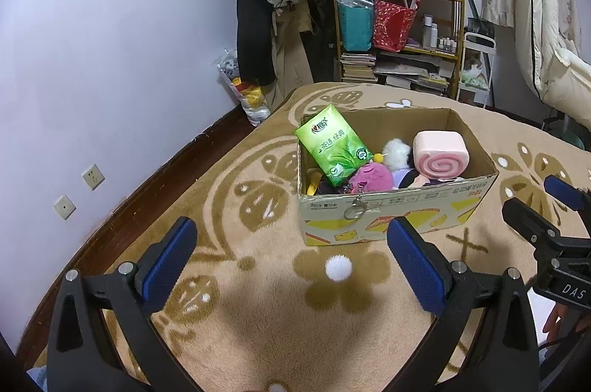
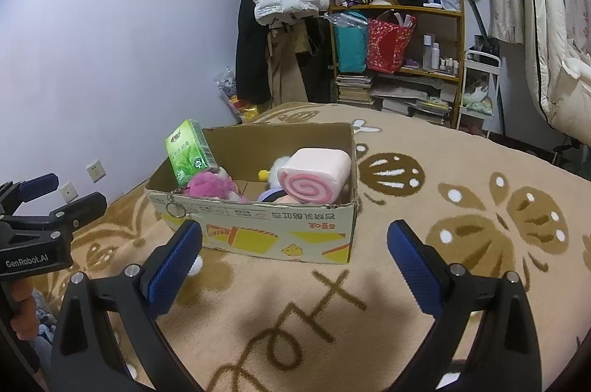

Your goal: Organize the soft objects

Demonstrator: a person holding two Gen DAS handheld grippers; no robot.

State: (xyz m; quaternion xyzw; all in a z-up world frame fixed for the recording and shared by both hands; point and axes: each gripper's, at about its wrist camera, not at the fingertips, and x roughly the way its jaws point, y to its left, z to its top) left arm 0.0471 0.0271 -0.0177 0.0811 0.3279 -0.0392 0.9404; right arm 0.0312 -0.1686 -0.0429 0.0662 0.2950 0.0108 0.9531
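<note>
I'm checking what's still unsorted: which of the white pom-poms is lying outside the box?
The pom-pom on the blanket, in front of the box between the left gripper's open fingers. The other fluffy white one sits inside, beside the pink swirl roll.

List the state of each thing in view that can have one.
Left gripper: open, empty.
Right gripper: open, empty.
Cardboard box: open-topped, upright, holding soft items.
Green tissue pack: leaning on the box's left wall, sticking out.
Pink swirl-roll plush: inside the box, on top.
White pompom: loose on the blanket, outside the box.
</note>
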